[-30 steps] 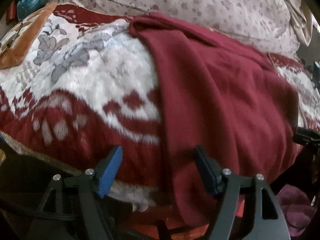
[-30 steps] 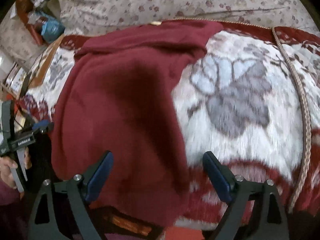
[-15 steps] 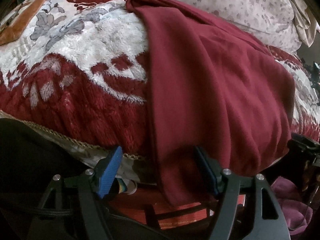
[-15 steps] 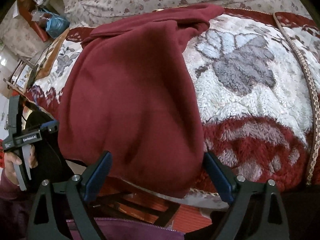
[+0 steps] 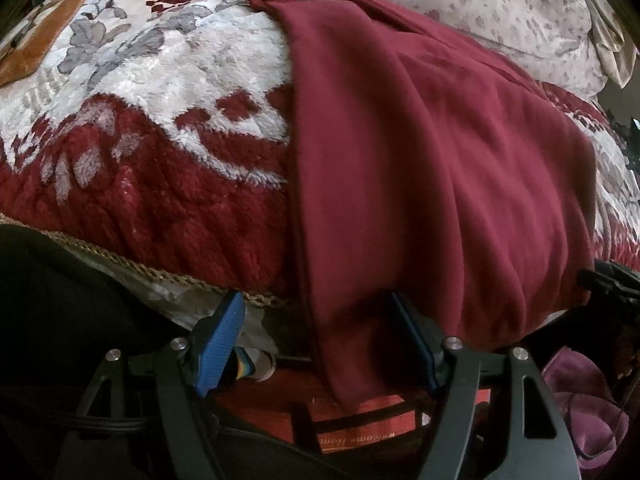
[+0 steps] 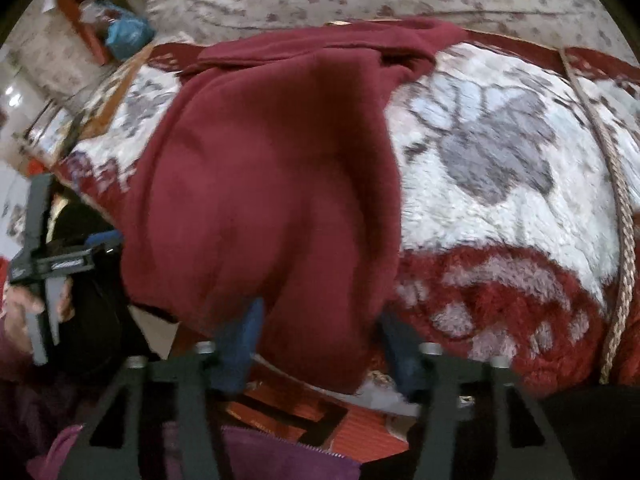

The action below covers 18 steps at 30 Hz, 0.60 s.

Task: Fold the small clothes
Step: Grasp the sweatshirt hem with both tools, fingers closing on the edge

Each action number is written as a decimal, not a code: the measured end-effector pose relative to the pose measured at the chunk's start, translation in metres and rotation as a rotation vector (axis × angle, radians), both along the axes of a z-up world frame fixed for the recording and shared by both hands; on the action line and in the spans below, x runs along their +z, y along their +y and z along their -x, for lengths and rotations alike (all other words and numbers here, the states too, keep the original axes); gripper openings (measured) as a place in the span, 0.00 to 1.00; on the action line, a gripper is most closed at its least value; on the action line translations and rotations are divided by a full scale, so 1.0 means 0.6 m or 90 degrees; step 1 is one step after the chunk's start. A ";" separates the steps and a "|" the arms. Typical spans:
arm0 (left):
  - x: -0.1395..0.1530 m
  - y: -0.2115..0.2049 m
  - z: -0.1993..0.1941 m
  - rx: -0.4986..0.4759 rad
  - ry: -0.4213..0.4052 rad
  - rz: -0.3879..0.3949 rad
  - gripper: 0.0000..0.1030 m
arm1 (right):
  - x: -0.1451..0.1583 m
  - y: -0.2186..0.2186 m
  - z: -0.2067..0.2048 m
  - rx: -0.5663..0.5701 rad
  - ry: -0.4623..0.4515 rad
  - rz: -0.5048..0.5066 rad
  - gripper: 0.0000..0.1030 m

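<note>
Both hand-held grippers, left (image 5: 316, 344) and right (image 6: 320, 344), have dropped to the maroon garment's (image 5: 420, 168) near hem overhanging the bed (image 5: 120, 184); jaws wide, gripping nothing; grasp likely next.

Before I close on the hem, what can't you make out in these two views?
- Maroon garment: its type; it lies folded over, and its far end bunches at the blanket's back edge.
- Hem corner hanging off the bed: the right wrist view is motion-blurred, so contact with the right gripper is unclear.
- Left gripper: the cloth hides its right pad's tip.
</note>
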State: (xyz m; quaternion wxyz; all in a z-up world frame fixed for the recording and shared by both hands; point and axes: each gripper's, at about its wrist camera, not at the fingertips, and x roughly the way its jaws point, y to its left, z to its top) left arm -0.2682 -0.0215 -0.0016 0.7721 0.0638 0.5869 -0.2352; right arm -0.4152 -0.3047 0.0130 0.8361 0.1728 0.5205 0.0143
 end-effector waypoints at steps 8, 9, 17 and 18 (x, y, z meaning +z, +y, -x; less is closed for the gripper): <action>-0.012 -0.004 0.007 -0.004 0.015 -0.004 0.42 | -0.022 -0.022 -0.006 -0.038 -0.016 -0.103 0.73; -0.015 -0.004 0.008 -0.003 0.021 -0.005 0.30 | -0.022 -0.021 -0.007 -0.040 -0.017 -0.104 0.73; 0.022 0.002 0.017 -0.016 -0.001 0.030 0.06 | -0.007 -0.005 -0.009 -0.006 -0.015 -0.043 0.14; 0.039 0.014 0.016 -0.012 -0.014 0.038 0.05 | -0.002 -0.004 -0.007 0.000 -0.017 -0.050 0.14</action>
